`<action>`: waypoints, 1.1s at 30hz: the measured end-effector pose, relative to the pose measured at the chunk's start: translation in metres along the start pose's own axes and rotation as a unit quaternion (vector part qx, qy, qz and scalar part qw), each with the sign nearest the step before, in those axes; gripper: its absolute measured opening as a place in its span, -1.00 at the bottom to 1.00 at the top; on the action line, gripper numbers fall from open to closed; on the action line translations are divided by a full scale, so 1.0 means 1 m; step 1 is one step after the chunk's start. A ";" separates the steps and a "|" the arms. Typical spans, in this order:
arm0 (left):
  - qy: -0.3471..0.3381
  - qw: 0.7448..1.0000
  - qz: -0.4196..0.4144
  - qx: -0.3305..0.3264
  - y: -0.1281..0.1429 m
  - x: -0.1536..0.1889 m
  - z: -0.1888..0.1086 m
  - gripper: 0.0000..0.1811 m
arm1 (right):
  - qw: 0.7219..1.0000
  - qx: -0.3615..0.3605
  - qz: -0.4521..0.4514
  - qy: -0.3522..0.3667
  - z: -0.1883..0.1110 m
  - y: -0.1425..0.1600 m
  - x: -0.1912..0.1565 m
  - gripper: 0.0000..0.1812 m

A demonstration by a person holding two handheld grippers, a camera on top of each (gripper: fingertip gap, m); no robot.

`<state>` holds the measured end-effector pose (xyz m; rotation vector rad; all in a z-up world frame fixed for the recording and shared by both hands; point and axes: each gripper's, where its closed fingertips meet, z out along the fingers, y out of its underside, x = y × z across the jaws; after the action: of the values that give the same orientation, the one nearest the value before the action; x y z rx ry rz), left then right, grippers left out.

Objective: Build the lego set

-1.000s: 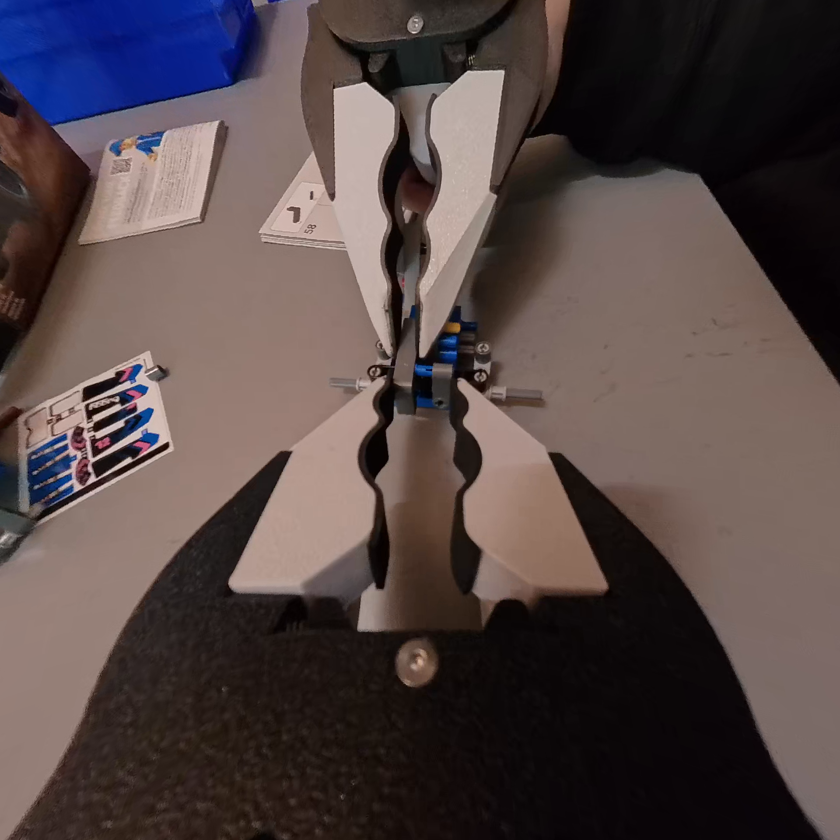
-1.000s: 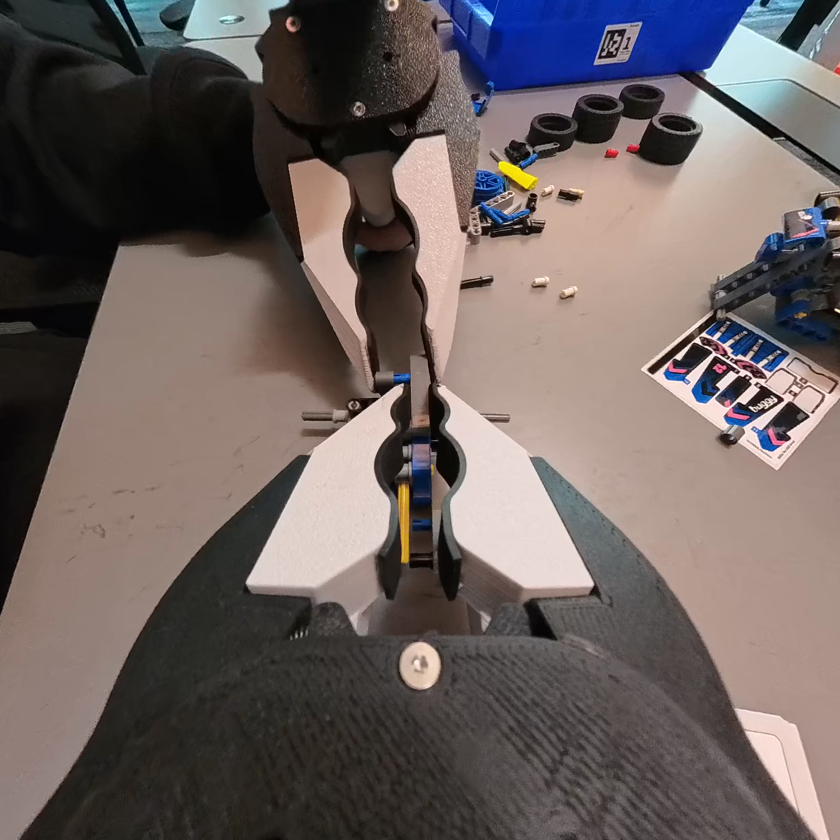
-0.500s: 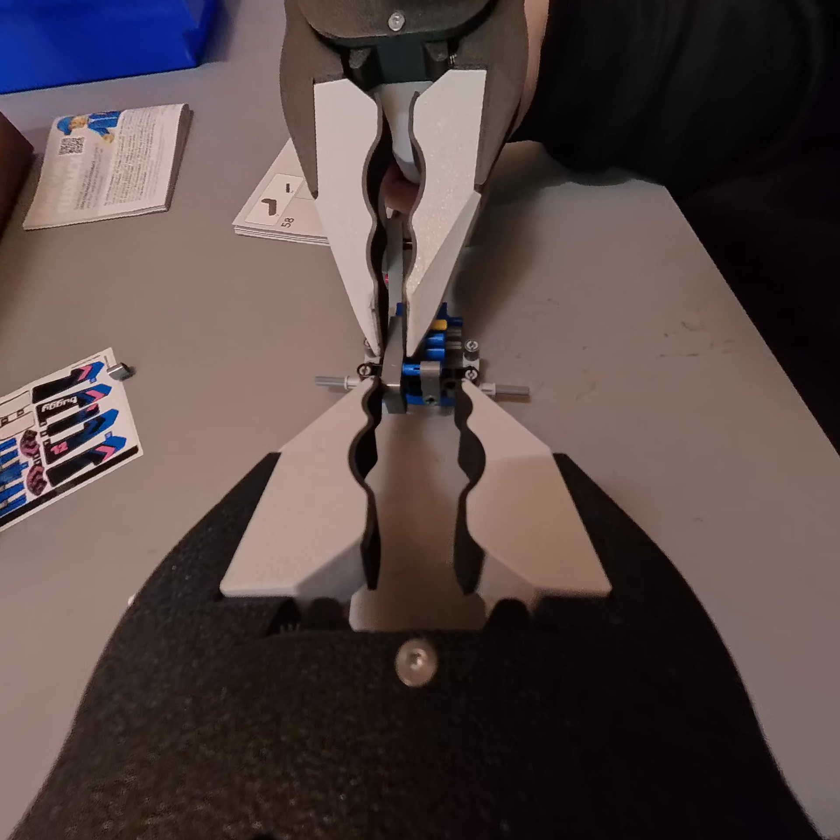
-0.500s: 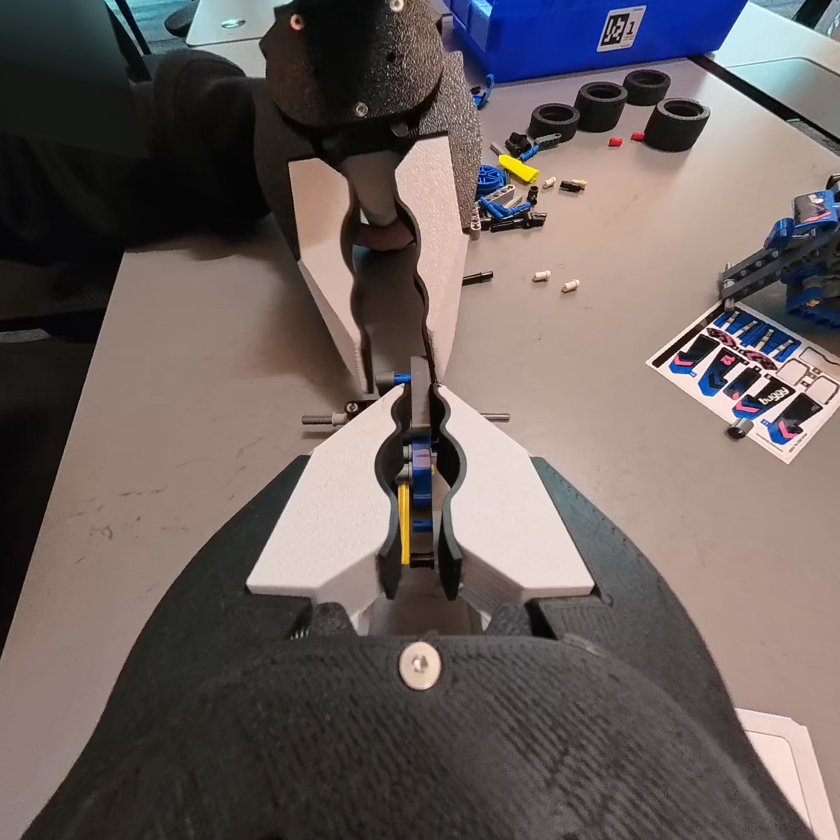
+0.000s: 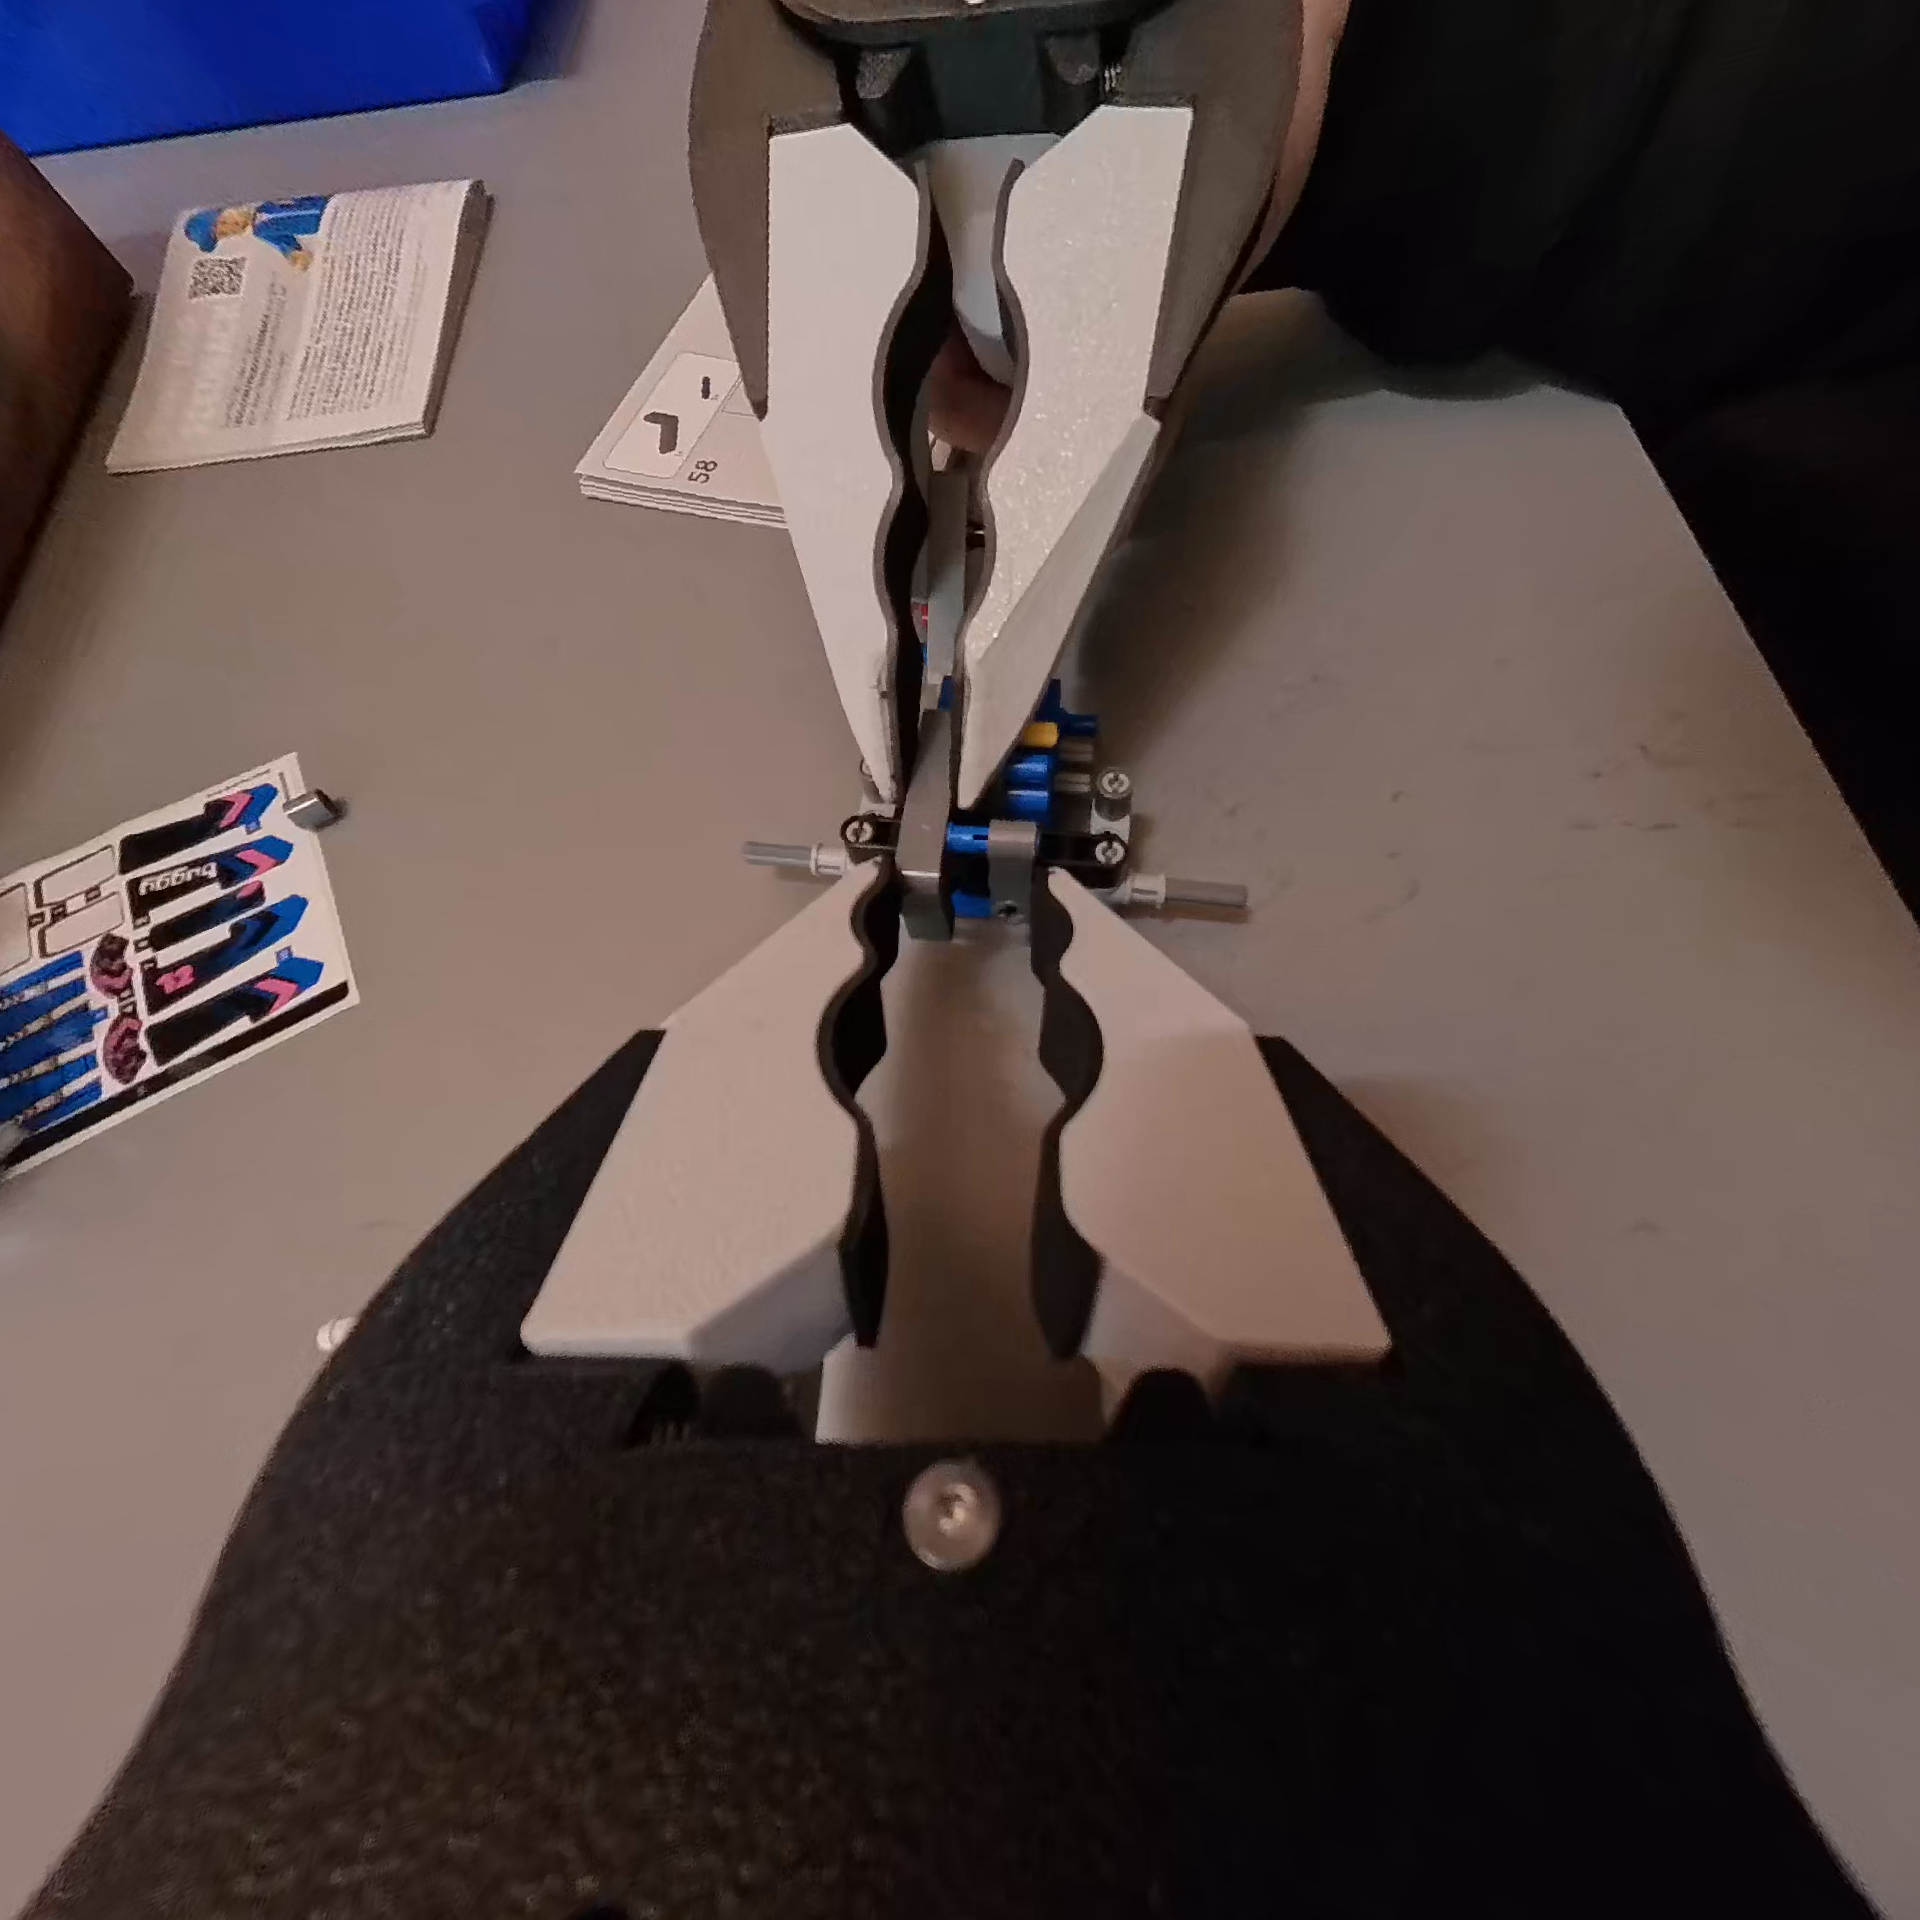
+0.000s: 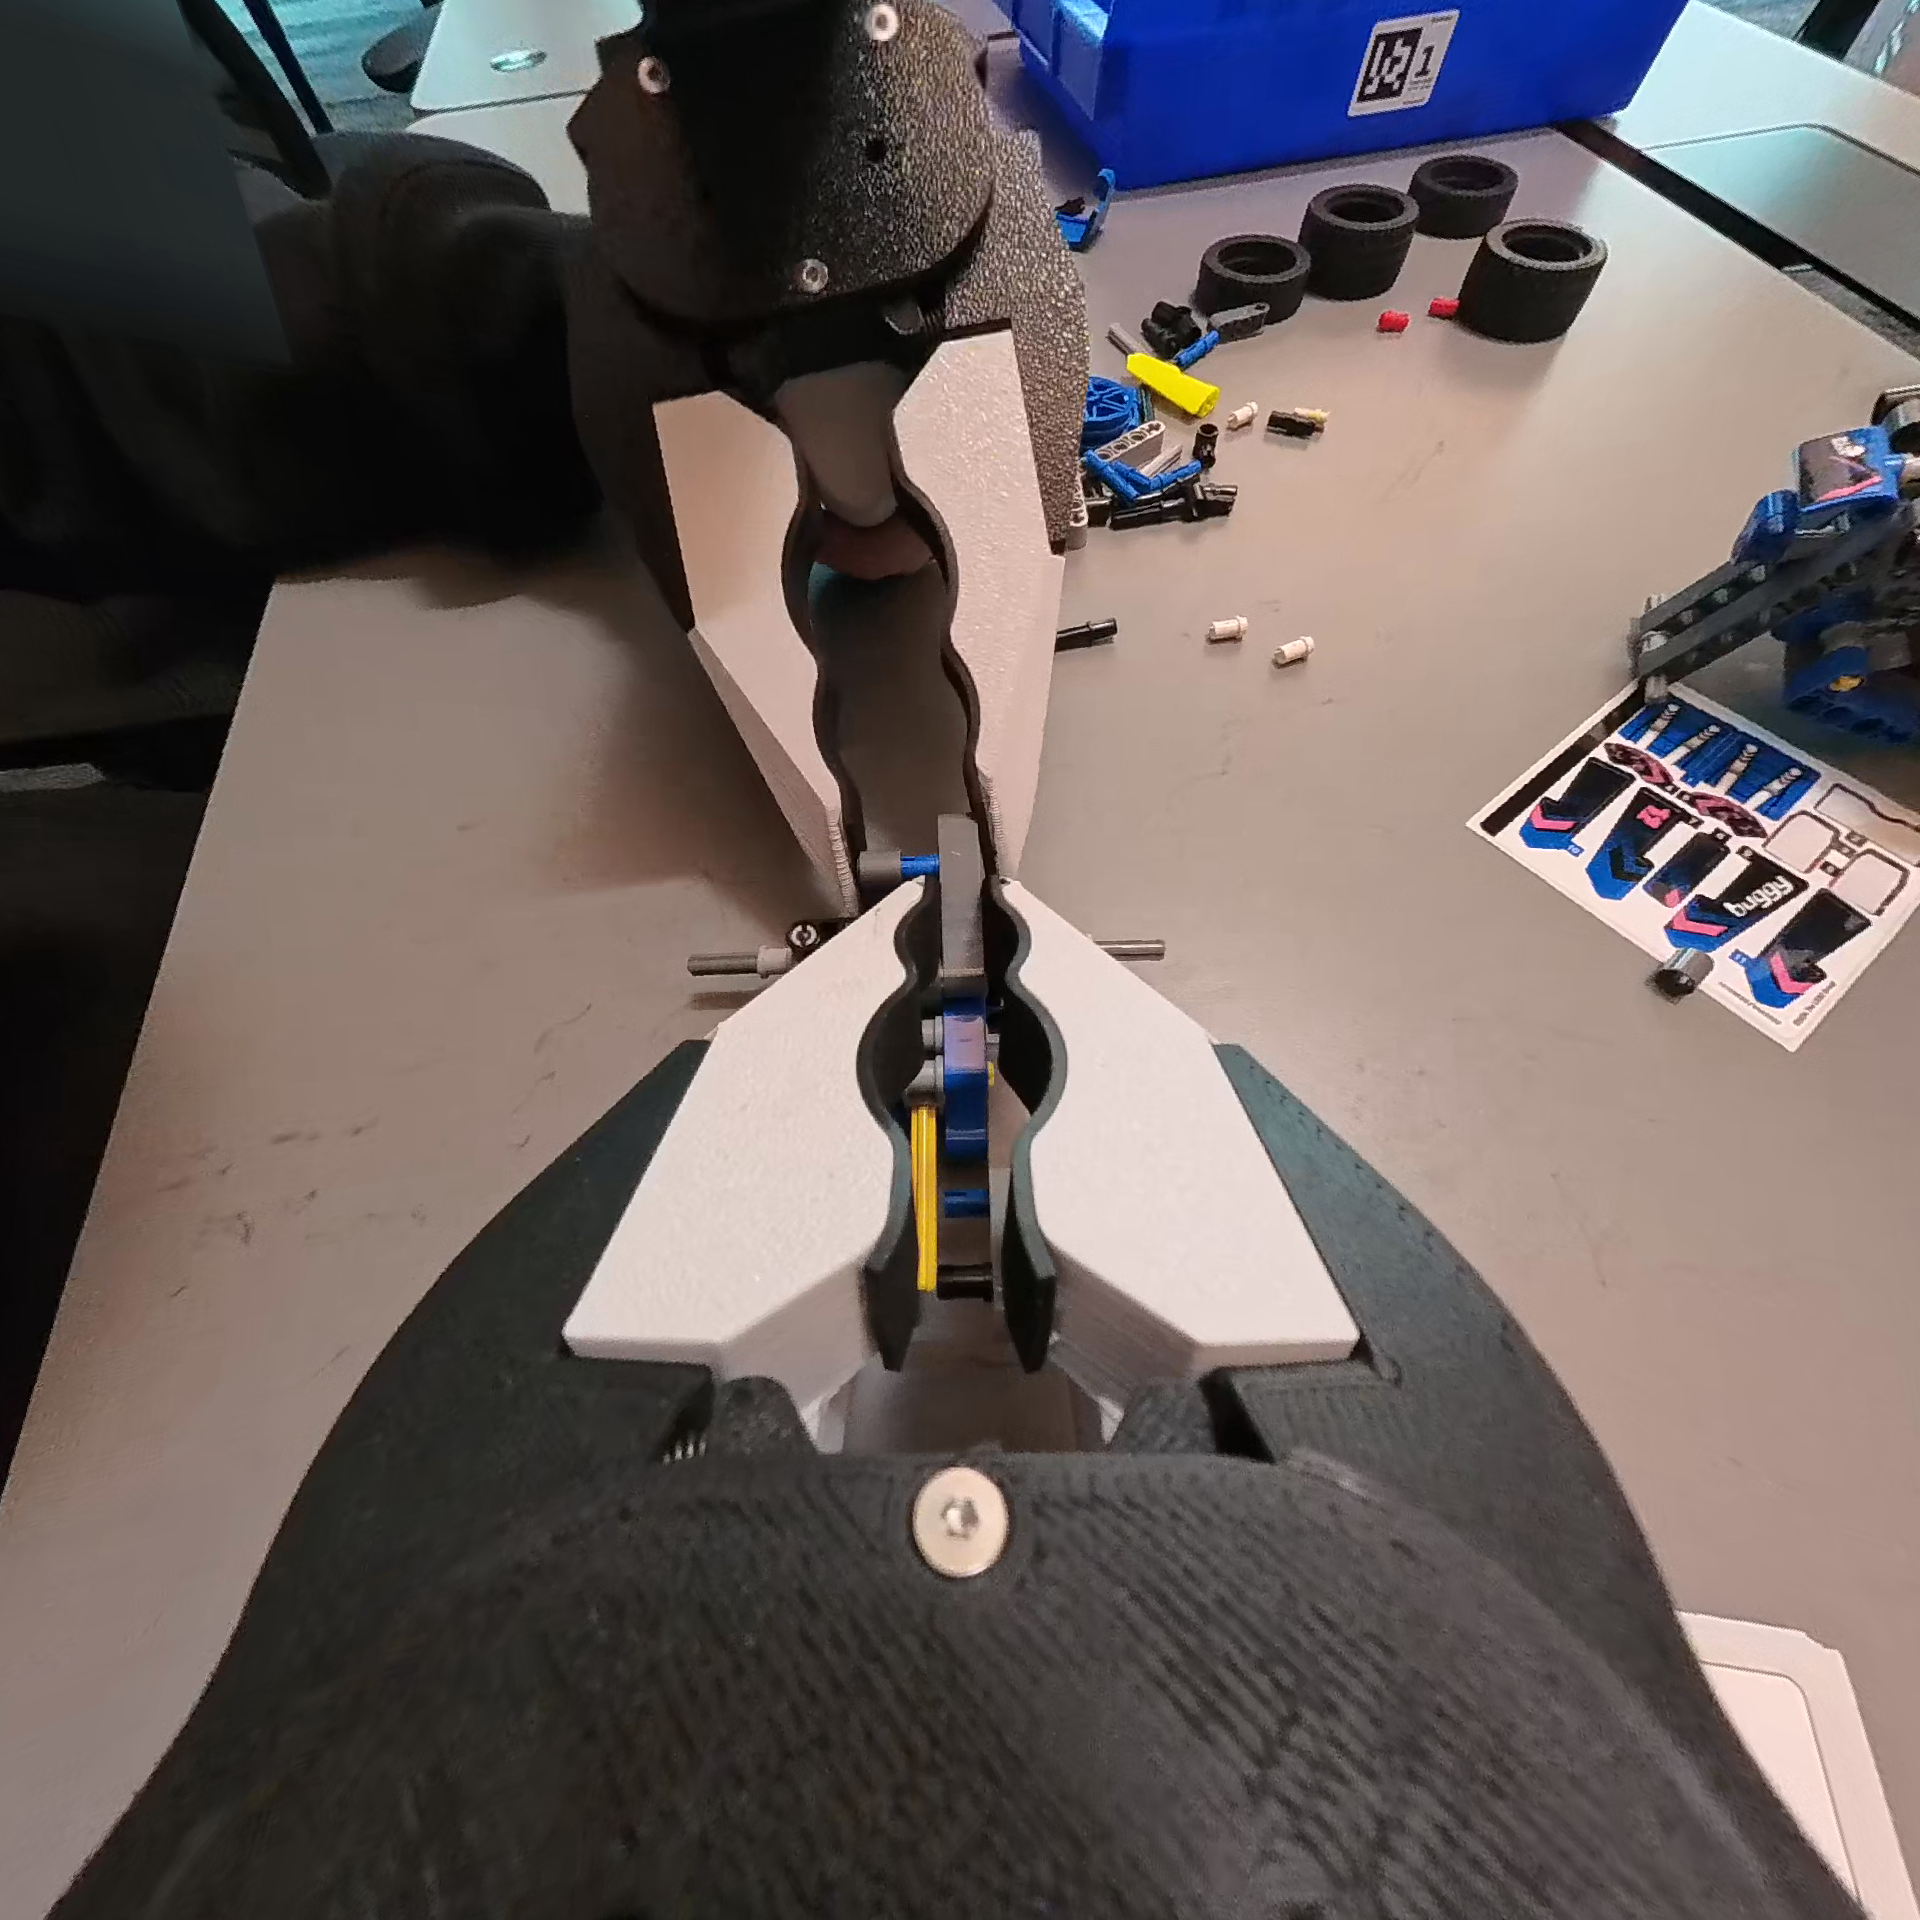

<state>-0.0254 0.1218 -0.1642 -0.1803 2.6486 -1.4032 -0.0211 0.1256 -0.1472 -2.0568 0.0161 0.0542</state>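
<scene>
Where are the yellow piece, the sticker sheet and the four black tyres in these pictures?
yellow piece (image 6: 1174,381): right wrist view, middle of its body.
sticker sheet (image 6: 1704,873): right wrist view, centre of the sheet.
black tyres (image 6: 1358,240): right wrist view, side wall of the second tyre from the left.

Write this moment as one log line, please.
right gripper: shut on lego piece | left gripper: around its front end | tires: loose on table
</scene>
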 end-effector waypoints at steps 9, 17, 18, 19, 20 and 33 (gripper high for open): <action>0.038 0.999 -0.001 0.020 -0.004 0.011 -0.005 -0.73 | 1.000 0.001 -0.015 -0.012 -0.001 0.000 -0.005 -0.93; 0.031 0.999 -0.006 0.037 -0.008 0.007 -0.010 -0.77 | 0.999 0.005 -0.036 -0.035 -0.002 -0.001 -0.014 -0.70; 0.032 0.999 -0.005 0.034 -0.007 0.008 -0.009 -0.77 | 0.999 0.004 -0.041 -0.035 -0.001 -0.001 -0.015 -0.70; 0.034 0.999 -0.004 0.031 -0.006 0.009 -0.008 -0.76 | 0.999 0.002 -0.044 -0.031 -0.001 0.000 -0.014 -0.72; 0.036 0.999 -0.002 0.029 -0.006 0.009 -0.008 -0.76 | 0.998 0.000 -0.048 -0.030 -0.001 0.000 -0.015 -0.78; 0.037 0.999 0.000 0.030 -0.006 0.010 -0.008 -0.77 | 0.998 -0.006 -0.059 -0.028 0.002 0.002 -0.015 -0.79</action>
<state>-0.0361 0.1233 -0.1554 -0.1251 2.6601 -1.5147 -0.0361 0.1264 -0.1489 -2.0638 -0.1415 0.0390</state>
